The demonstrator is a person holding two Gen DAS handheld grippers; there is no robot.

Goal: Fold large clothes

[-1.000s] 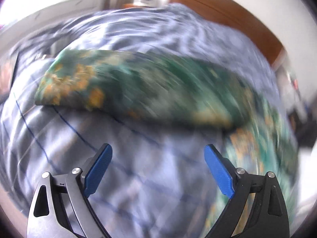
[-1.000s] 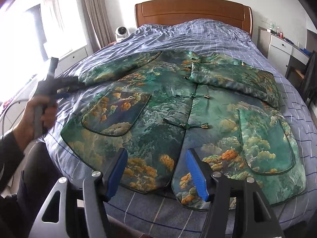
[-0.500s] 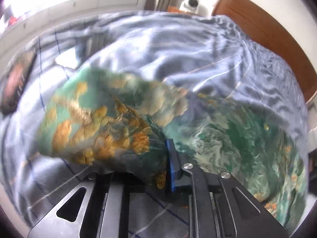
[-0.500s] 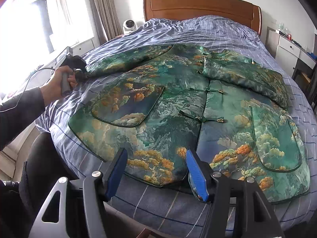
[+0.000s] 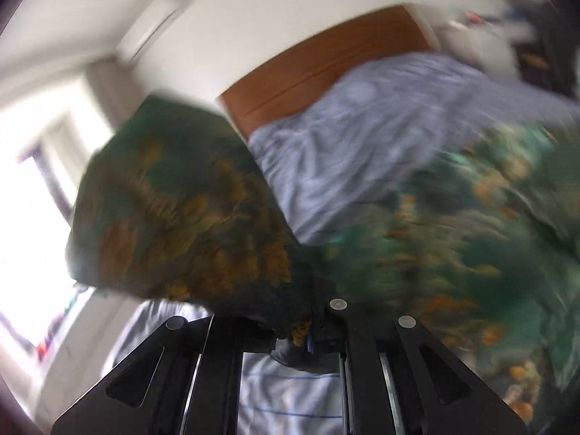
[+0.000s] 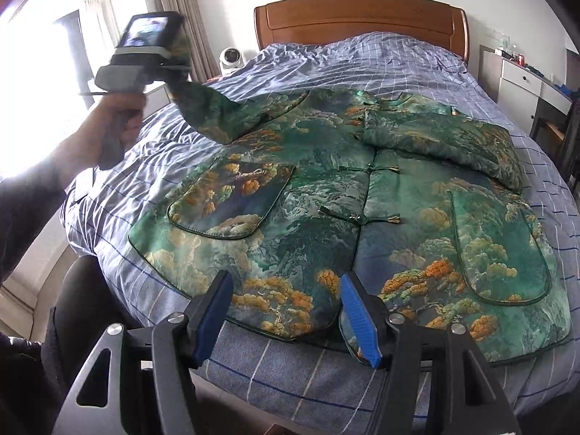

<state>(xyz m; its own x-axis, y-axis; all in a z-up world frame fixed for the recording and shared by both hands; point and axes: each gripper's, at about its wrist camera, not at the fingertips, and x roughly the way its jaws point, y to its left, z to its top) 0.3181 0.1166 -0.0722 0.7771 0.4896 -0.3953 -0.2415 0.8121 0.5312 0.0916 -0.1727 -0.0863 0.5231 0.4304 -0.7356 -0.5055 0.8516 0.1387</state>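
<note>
A large green brocade jacket (image 6: 326, 195) with orange cloud patterns lies face up on the bed, buttoned down the middle. Its right sleeve (image 6: 446, 141) is folded across the chest. My left gripper (image 5: 304, 330) is shut on the cuff of the left sleeve (image 5: 181, 210), which bunches up in front of its camera. In the right wrist view that sleeve (image 6: 214, 112) hangs lifted above the bed's left side from the left gripper (image 6: 174, 69), held by a hand. My right gripper (image 6: 286, 311) stands open over the jacket's lower hem, nothing between its fingers.
The bed (image 6: 380, 58) has a blue checked cover and a wooden headboard (image 6: 359, 14). A small white camera (image 6: 230, 57) sits at the back left near the curtain and bright window. A white dresser (image 6: 525, 83) stands at the right. A dark chair (image 6: 79, 304) is at the bed's near left.
The left gripper closed on the left sleeve's cuff, then lifted it off the bed, rolling as it rose. The right gripper kept still and open.
</note>
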